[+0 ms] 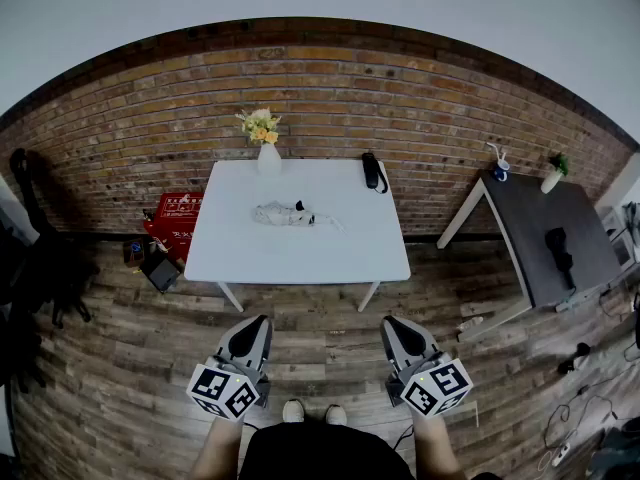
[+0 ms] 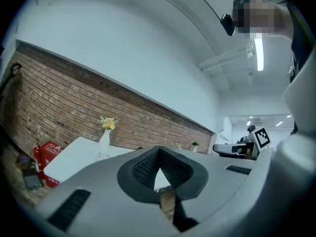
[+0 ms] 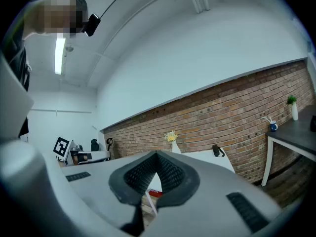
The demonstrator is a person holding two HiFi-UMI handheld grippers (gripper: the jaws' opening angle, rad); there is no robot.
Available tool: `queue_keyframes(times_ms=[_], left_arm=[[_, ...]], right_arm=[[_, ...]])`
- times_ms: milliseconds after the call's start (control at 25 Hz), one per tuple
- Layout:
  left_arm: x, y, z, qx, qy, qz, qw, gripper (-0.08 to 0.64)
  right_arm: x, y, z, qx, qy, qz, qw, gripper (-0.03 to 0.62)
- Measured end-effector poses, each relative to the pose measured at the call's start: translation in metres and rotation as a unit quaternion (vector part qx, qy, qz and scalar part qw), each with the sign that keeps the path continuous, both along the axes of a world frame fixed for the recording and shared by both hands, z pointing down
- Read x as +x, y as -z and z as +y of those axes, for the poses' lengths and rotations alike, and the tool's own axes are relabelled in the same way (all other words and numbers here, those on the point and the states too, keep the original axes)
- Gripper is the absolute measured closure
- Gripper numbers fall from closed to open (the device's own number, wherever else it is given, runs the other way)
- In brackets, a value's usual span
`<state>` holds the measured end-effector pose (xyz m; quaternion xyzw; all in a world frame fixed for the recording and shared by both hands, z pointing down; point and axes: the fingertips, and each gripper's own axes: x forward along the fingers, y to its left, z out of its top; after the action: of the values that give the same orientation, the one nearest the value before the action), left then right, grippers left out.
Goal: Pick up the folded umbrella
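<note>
The folded umbrella is a short black bundle with a strap, lying at the back right corner of the white table. It shows small and far off in the right gripper view. My left gripper and right gripper hover side by side over the wooden floor, in front of the table's near edge and well short of the umbrella. Both point level toward the table. In the left gripper view the jaws are shut with nothing between them, as are the right gripper's.
A white vase of flowers stands at the table's back edge, and a crumpled pale cloth lies mid-table. A dark grey table at the right carries a black object. A red box sits on the floor by the brick wall.
</note>
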<state>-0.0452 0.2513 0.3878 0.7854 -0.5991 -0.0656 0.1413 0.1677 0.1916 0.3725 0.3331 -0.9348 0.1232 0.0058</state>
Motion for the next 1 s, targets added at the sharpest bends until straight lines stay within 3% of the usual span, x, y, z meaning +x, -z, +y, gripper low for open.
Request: queue_keyframes(times_ms=[360, 1000], left_arm=[[-0.011, 0.000, 0.000, 0.001, -0.008, 0.000, 1.0000, 0.554], [-0.064, -0.012, 0.004, 0.003, -0.024, 0.007, 0.9997, 0.555]], right_arm=[[-0.015, 0.003, 0.004, -0.001, 0.011, -0.012, 1.000, 0.571], [-0.051, -0.003, 0.008, -0.001, -0.020, -0.004, 1.000, 0.571]])
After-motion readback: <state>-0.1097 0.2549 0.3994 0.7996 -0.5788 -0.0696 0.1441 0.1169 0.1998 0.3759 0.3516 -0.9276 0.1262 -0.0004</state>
